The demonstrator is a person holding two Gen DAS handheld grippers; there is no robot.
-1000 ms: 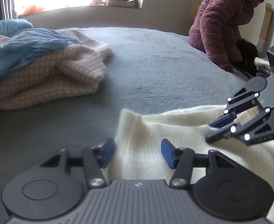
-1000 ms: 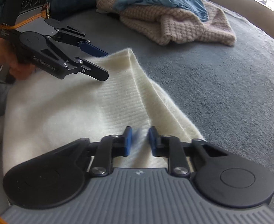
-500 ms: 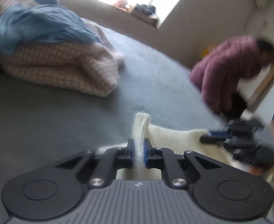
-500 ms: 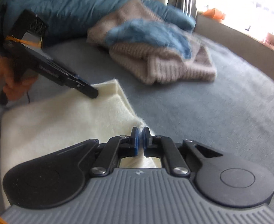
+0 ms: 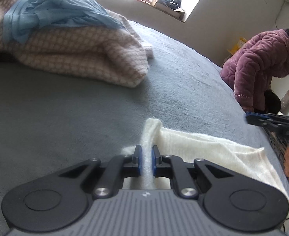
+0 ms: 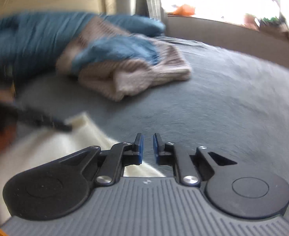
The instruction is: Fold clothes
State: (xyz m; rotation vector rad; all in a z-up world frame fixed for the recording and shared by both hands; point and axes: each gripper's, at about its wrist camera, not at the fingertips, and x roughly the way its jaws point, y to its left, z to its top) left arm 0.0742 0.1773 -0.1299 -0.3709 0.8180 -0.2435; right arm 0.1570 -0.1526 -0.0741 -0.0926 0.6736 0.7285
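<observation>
A grey bed (image 5: 85,108) by a bright window carries the work. The left hand-held gripper (image 5: 146,158) is clamped on a pinched-up edge of the cream sweater (image 5: 213,149), which lies at the near side of the bed, still mostly spread out. The right hand-held gripper (image 6: 146,147) has just been opening; its pads stand slightly apart with nothing between them. Farther off, a pink knit (image 5: 75,59) and a blue garment (image 5: 52,13) lie heaped, unfolded. I'd say the folding is barely begun.
</observation>
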